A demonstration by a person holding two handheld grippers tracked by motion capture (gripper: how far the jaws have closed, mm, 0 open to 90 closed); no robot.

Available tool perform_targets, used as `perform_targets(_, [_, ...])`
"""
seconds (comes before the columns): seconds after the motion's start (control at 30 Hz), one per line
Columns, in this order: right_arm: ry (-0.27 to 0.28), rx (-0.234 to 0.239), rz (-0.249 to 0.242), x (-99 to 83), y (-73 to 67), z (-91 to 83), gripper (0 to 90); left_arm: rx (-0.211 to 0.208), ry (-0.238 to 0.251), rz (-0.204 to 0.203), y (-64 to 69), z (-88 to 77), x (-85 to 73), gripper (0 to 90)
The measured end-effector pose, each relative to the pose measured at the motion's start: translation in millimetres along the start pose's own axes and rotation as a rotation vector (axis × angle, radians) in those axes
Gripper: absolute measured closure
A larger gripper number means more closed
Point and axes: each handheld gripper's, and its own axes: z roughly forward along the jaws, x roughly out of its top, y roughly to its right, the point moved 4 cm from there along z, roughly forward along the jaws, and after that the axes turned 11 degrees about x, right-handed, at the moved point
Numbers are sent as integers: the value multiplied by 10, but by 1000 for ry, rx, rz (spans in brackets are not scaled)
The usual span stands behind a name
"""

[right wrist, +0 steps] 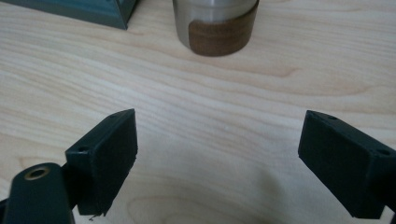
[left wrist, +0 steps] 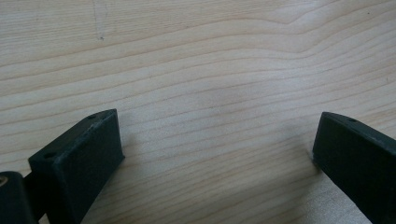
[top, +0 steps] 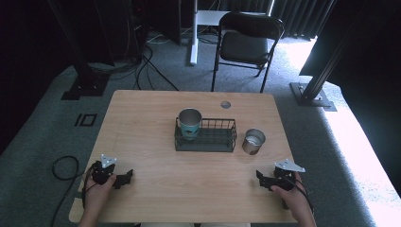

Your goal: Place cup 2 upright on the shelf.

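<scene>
Left claw (left wrist: 215,154), jaws wide apart, over bare wooden table (left wrist: 201,70).

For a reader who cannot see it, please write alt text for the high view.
A person's hands hold the left gripper and right gripper near the front of a wooden table. Mid-table, one metal cup stands in a wire basket; another cup stands just right of it.

High view overhead facing 12 o'clock, gripper views skimming the table (top: 156,184) close, right sharing the metal cup (right wrist: 215,25)
</scene>
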Motion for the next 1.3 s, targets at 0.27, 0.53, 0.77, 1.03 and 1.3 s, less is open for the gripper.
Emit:
perform_targets(0.27, [14,-5,2,91,13,55,115,0,0,0,0,0,0,23])
perform_targets(0.53, [46,-12,12,207,24,115,115,0,0,0,0,0,0,23])
perform_targets(0.77, [96,-25,11,362,18,135,115,0,0,0,0,0,0,23])
perform_targets(1.03, [134,-28,16,540,30,184,116,0,0,0,0,0,0,23])
perform_targets(1.3, [178,-35,29,659,52,249,115,0,0,1,0,0,0,23])
